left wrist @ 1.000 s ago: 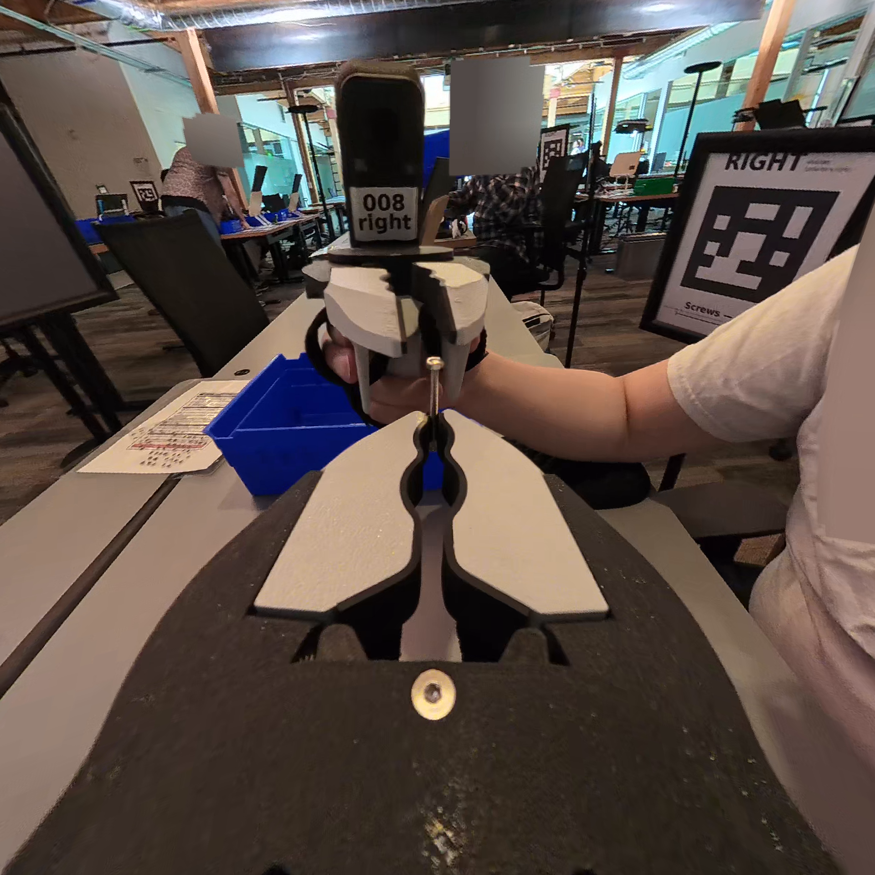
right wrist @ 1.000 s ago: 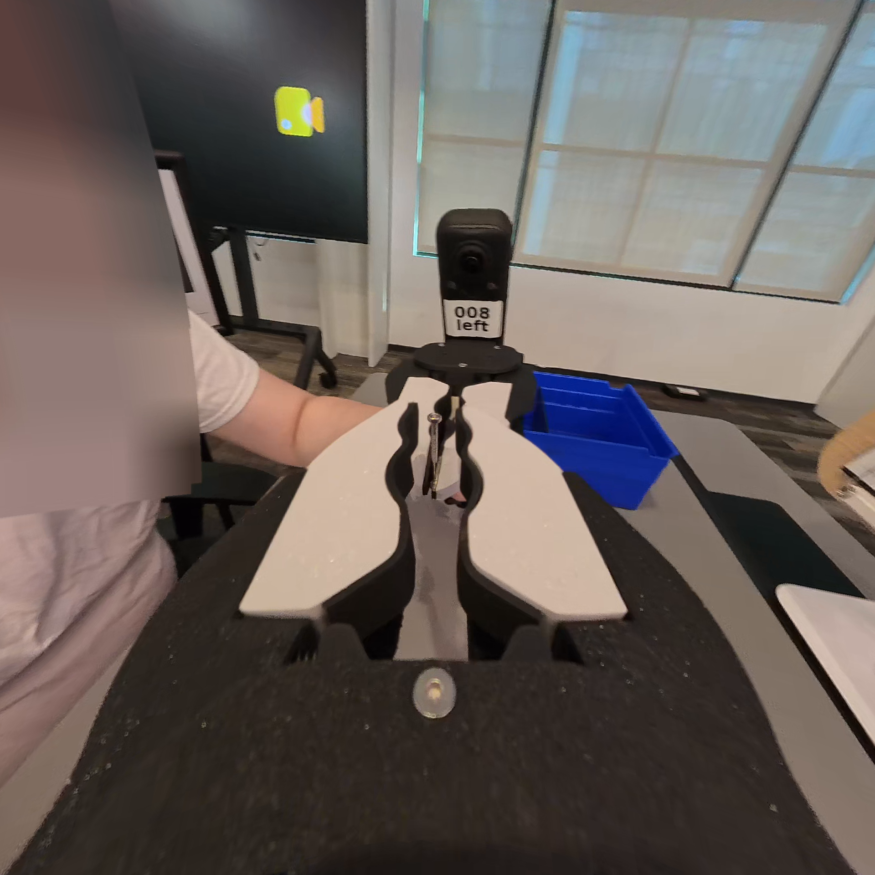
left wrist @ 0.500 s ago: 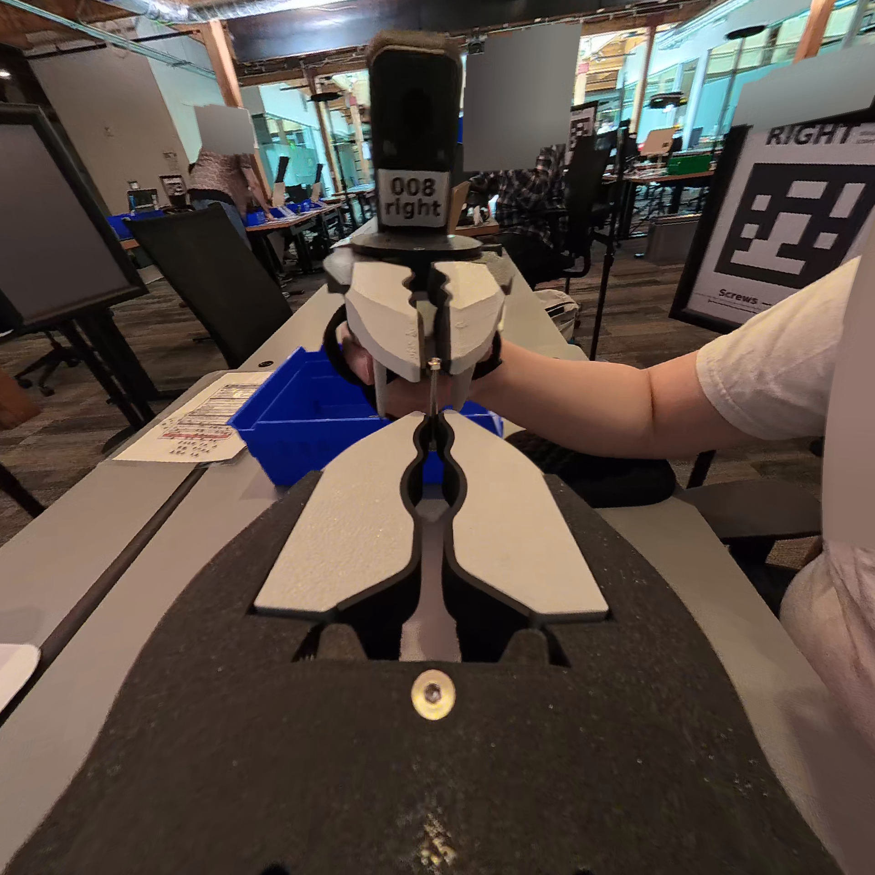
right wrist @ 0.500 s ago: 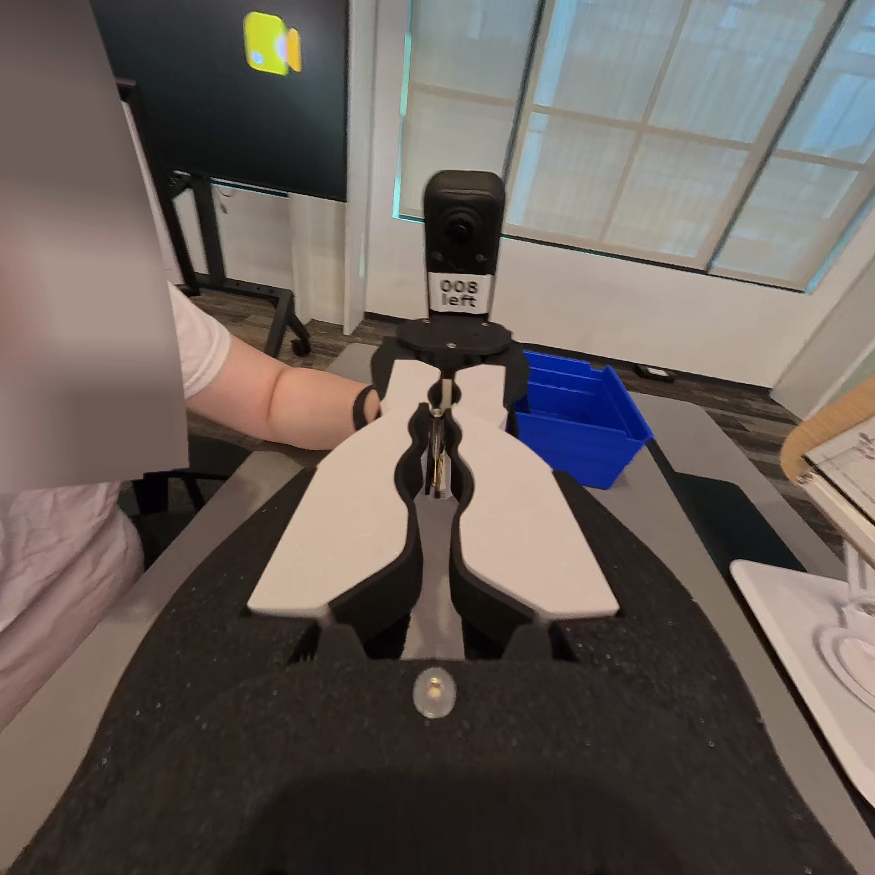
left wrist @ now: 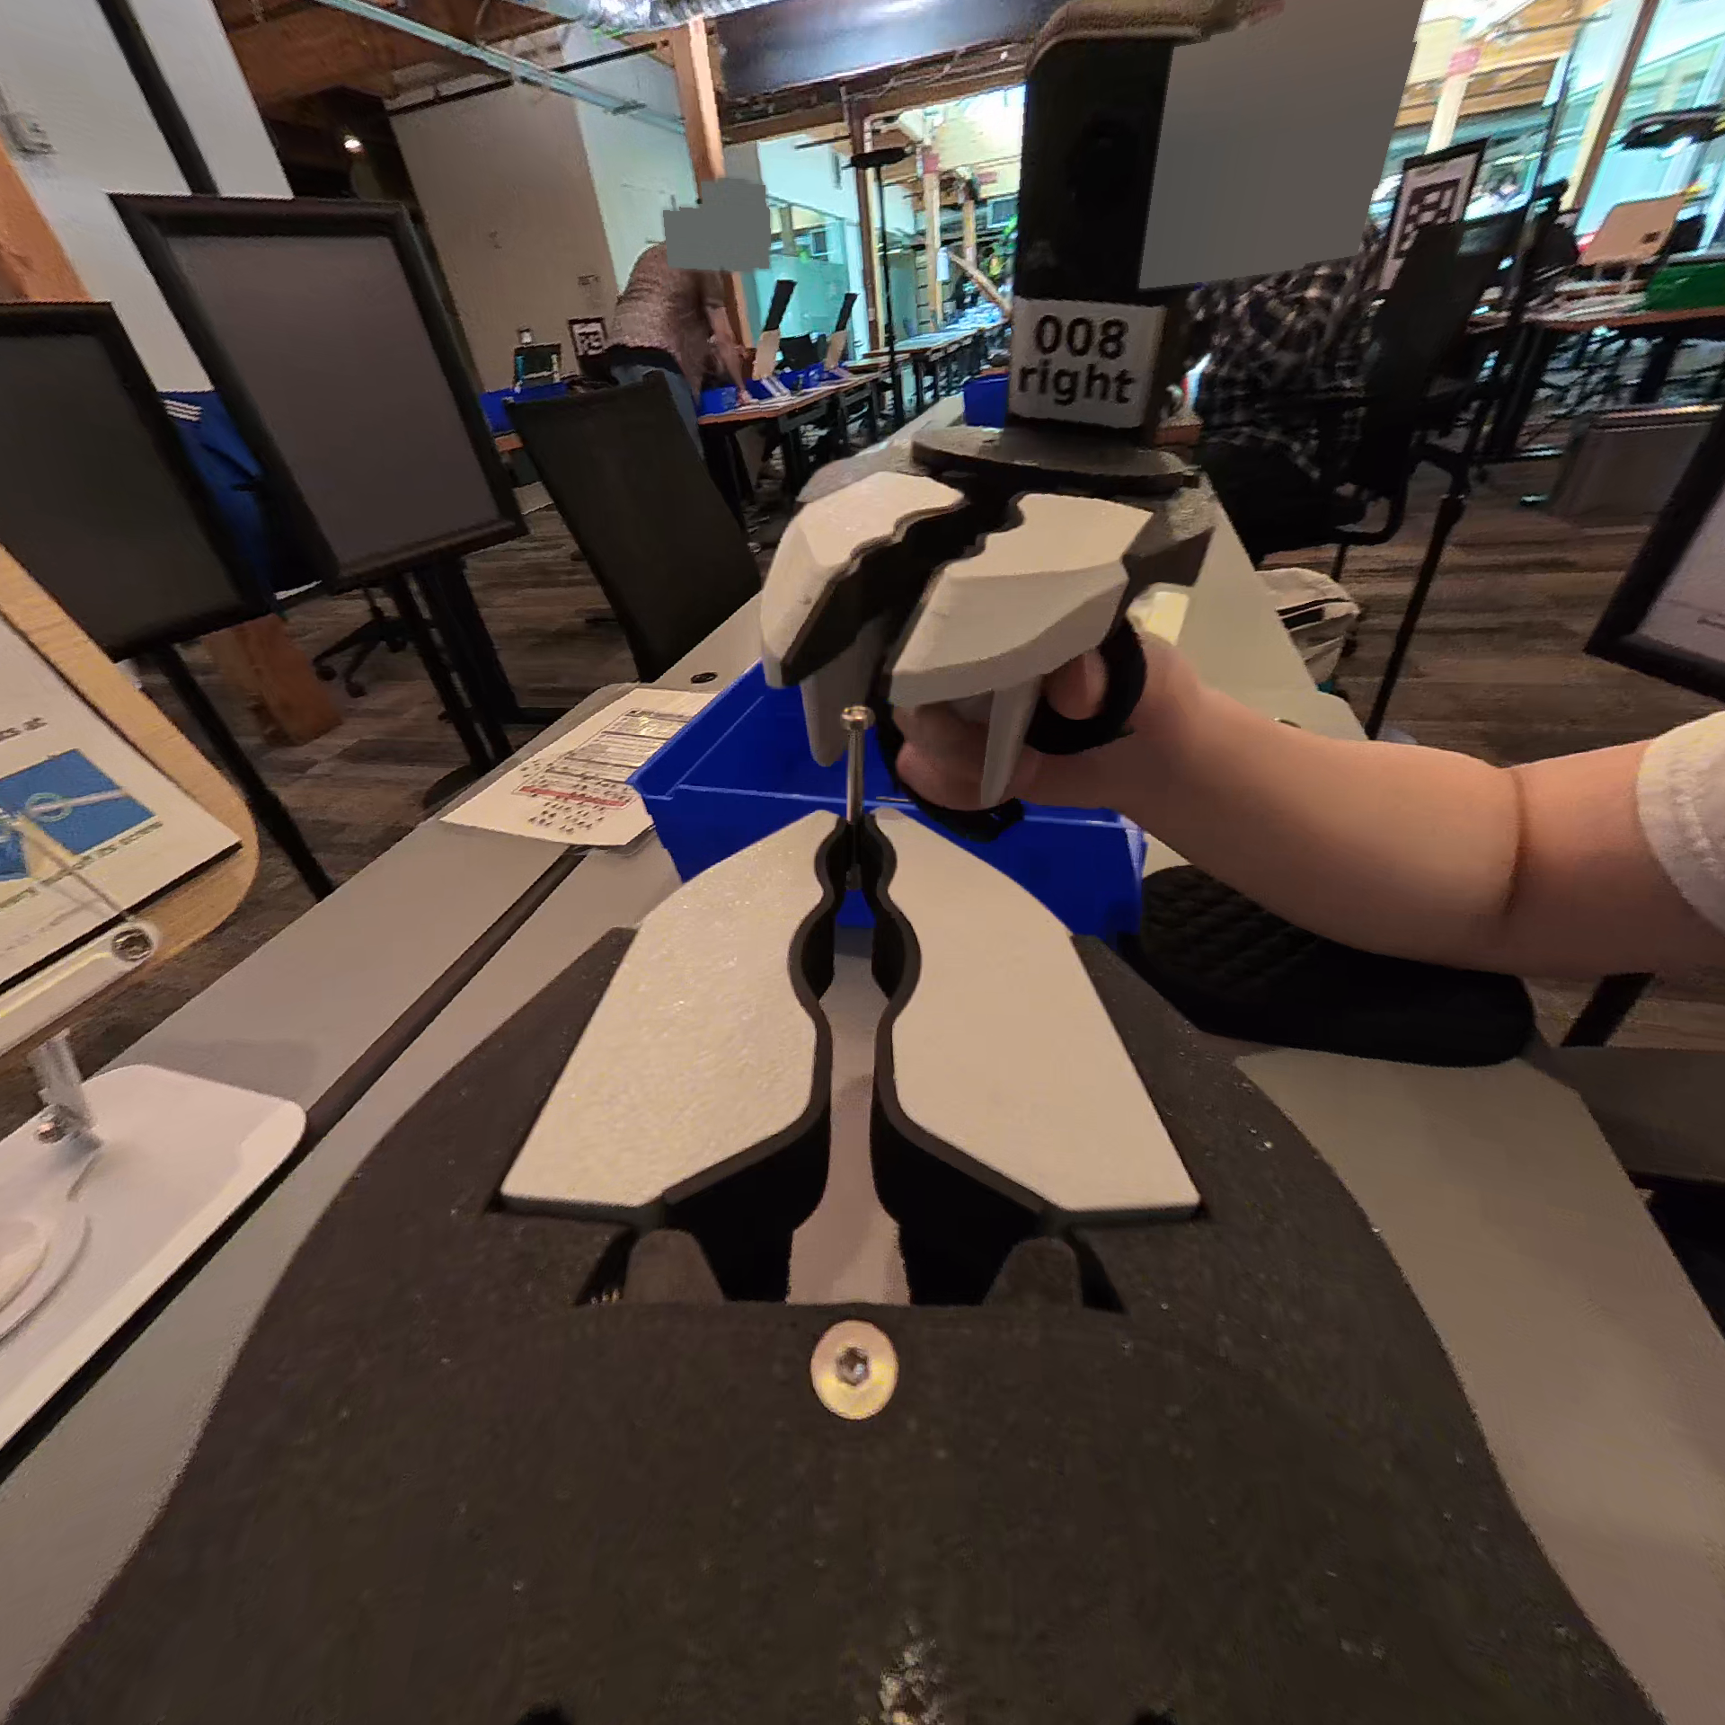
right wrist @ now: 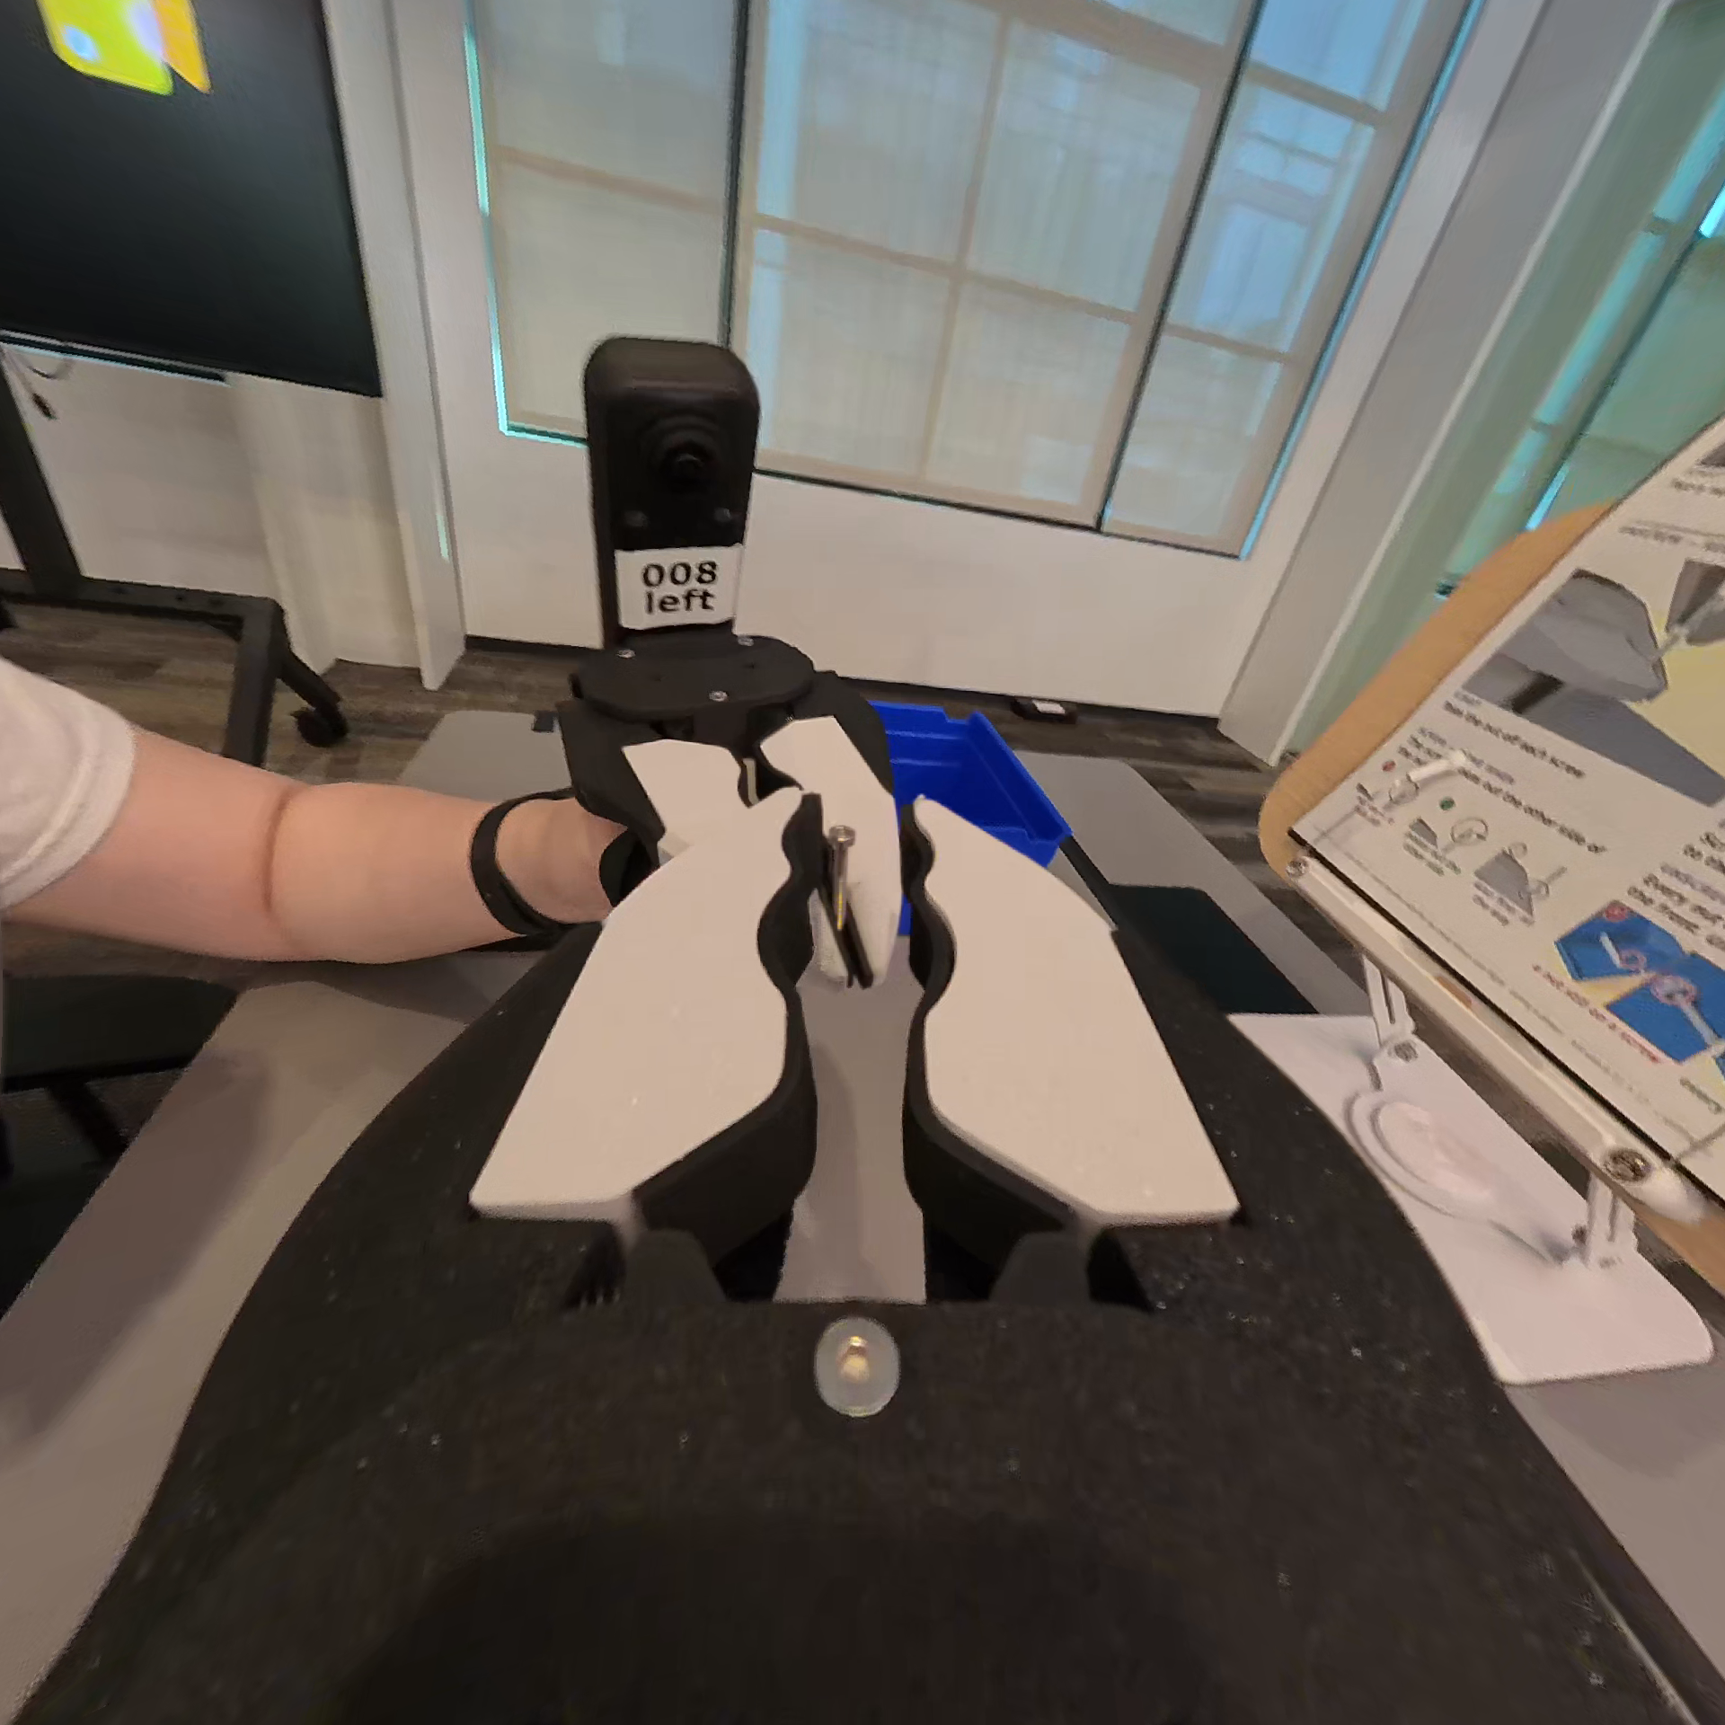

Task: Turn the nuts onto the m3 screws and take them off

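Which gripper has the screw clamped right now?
The left gripper: its tips pinch the screw upright. The right gripper is open, fingers either side, not touching.

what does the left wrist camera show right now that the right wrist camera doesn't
Only the left wrist view shows the paper sheet beside the bin, the black-framed boards on stands and people at distant desks. Only the right wrist view shows the window wall, the dark screen and the pictured face of the instruction board. Both show the screw pinched upright at the shut left gripper, the open right gripper near it, and the blue bin.
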`<move>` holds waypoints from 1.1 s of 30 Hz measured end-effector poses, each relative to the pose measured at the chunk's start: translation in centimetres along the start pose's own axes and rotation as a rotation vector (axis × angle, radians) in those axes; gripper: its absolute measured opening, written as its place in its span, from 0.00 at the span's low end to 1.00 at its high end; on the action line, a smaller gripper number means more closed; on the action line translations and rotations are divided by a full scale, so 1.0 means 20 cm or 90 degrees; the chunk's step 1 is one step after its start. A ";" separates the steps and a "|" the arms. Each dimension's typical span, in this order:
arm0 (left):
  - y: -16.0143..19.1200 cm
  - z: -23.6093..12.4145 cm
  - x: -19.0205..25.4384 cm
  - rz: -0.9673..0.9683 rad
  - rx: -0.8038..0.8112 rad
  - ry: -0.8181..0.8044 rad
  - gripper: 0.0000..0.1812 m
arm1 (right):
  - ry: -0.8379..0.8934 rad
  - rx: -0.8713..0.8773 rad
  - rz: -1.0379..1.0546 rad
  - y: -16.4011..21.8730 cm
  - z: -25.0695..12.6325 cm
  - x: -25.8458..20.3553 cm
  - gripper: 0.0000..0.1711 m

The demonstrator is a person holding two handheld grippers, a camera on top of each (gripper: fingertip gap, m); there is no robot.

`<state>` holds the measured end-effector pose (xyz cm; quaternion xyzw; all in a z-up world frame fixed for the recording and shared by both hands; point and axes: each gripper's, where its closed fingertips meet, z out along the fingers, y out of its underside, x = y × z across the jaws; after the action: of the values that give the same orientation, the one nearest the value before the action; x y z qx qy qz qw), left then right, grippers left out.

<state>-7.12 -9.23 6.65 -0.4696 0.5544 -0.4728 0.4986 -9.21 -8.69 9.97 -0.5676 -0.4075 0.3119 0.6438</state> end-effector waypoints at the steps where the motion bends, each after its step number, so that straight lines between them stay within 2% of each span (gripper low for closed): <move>1: -0.01 0.00 0.01 0.001 0.005 0.011 0.01 | -0.016 0.009 0.003 -0.01 -0.02 -0.01 0.09; 9: -0.02 0.01 0.09 0.015 0.013 0.060 0.01 | -0.141 0.038 0.028 -0.04 -0.06 -0.10 0.07; 15: -0.01 0.02 0.12 0.024 0.006 0.075 0.01 | -0.153 0.010 -0.001 0.00 -0.04 -0.14 0.06; 26: -0.02 0.01 0.07 0.034 0.004 0.034 0.01 | -0.106 -0.018 -0.051 0.01 -0.06 -0.10 0.08; 33: -0.02 0.00 0.07 0.026 0.010 0.037 0.01 | -0.101 -0.005 -0.061 0.00 -0.05 -0.11 0.09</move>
<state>-7.14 -10.70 6.97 -0.4402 0.5744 -0.4804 0.4955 -9.39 -10.93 9.53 -0.5235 -0.4849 0.3232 0.6216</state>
